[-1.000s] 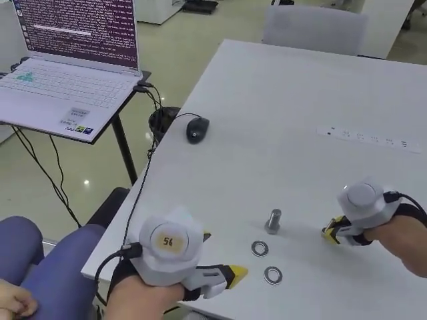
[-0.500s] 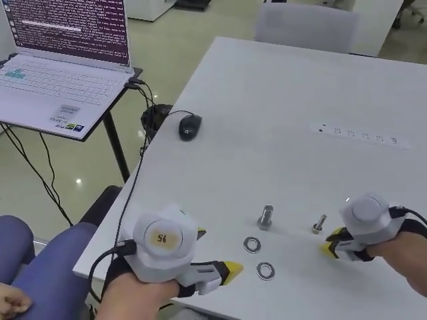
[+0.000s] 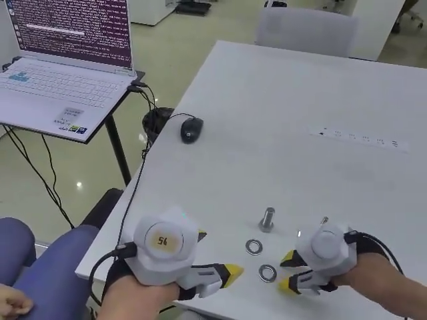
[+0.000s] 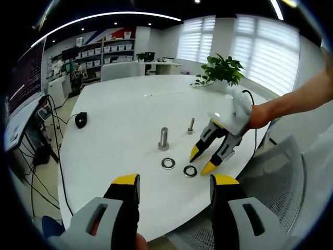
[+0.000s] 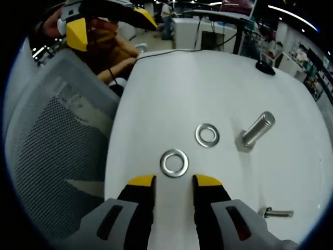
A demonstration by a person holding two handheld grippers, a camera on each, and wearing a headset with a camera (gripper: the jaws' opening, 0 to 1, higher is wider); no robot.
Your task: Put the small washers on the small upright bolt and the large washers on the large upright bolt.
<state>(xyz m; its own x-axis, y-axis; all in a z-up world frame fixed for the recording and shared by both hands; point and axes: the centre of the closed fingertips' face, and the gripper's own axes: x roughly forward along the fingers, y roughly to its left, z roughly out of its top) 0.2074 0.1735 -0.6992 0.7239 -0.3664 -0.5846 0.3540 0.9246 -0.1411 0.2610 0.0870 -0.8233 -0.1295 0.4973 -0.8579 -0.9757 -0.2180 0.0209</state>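
A large upright bolt and a small upright bolt stand near the white table's front edge. Two washers lie flat in front of them, one farther in and one nearer the edge. My right gripper is open just right of the near washer. In the right gripper view that washer lies just ahead of my fingertips, with the other washer and the large bolt beyond. My left gripper is open over the table edge, with nothing held.
A black mouse with its cable lies at the table's left edge. A white power strip sits at the back right. A laptop stands on a side stand at left, and a grey chair is beyond the table.
My right gripper has moved left and nearer, from beside the small bolt to just right of the near washer, which uncovers the small bolt. The left gripper has stayed put.
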